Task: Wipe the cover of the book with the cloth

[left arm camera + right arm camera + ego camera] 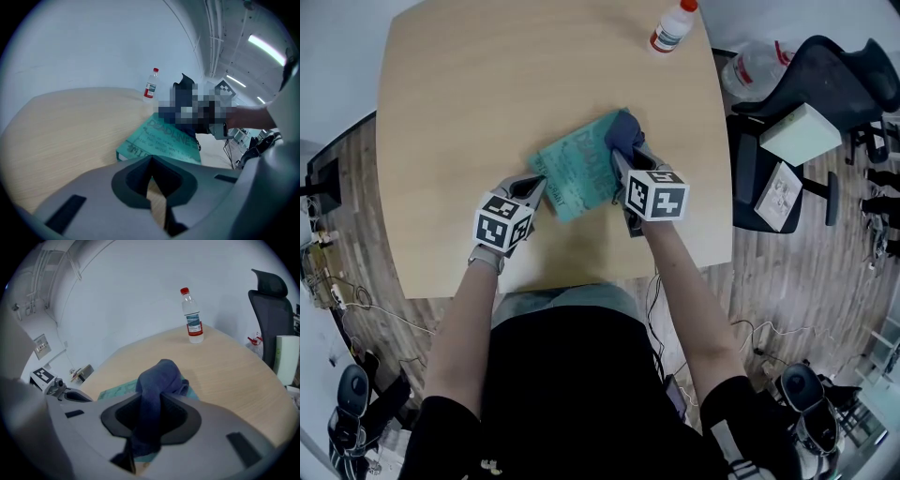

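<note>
A teal book (577, 172) lies flat near the middle of the wooden table (469, 103). A dark blue cloth (624, 134) sits bunched on the book's far right corner, and my right gripper (625, 157) is shut on it. In the right gripper view the cloth (157, 380) hangs between the jaws, with the book (115, 391) just beneath. My left gripper (536, 187) is at the book's near left corner, jaws shut with nothing between them. In the left gripper view, the book (164, 140) lies just beyond the left gripper (151, 161).
A small plastic bottle with a red cap (673, 26) stands at the table's far edge. To the right of the table are a black office chair (825, 75) with a pale box (799, 133) on it and a large water jug (755, 66). Cables run over the floor.
</note>
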The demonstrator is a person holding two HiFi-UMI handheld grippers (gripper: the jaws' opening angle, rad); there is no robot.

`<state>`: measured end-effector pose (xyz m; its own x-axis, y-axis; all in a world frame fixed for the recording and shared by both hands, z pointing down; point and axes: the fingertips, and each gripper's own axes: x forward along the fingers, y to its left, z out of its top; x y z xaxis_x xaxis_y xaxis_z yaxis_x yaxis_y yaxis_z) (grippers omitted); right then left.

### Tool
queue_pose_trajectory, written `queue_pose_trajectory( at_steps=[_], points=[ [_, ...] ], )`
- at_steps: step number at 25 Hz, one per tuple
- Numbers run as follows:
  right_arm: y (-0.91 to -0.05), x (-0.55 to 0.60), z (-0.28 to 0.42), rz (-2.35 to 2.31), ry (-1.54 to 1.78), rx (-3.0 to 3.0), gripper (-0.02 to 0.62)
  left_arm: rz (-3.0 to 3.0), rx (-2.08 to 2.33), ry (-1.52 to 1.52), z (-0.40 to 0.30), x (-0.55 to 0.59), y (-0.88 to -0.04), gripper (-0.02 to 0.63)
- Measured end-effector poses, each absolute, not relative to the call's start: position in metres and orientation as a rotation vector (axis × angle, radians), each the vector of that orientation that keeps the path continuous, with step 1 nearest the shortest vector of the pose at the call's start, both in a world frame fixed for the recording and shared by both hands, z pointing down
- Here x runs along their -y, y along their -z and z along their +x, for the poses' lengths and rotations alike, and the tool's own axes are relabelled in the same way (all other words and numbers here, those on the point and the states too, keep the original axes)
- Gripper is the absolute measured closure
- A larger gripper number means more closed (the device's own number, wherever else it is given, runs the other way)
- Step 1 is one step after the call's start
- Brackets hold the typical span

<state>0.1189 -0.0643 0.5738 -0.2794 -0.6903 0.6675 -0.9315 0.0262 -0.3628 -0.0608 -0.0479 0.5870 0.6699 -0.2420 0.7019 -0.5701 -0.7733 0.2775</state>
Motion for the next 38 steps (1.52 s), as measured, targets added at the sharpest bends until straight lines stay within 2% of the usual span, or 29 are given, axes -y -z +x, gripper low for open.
queue_pose_trajectory(
  at_steps=[6,14,20,38],
  points=[
    [-0.574,0.057,0.072,1.582,-1.129,2.033,0.480,2.374,0.626,-0.944,-0.062,0.045,-0.585,0.586],
    [-0.575,0.051,0.046,1.545,-1.151,2.053,0.480,2.348,0.495,-0.806,-0.041,-0.013,-0.567,0.584],
    [-0.575,0.042,0.029,1.440,-1.143,2.089,0.480,2.318,0.472,-0.854,-0.030,-0.030,-0.587,0.586],
    [-0.576,0.030,-0.058,0.741,-1.079,2.244,0.480,2.324,0.510,-0.859,-0.029,-0.029,-0.589,0.586]
  ],
)
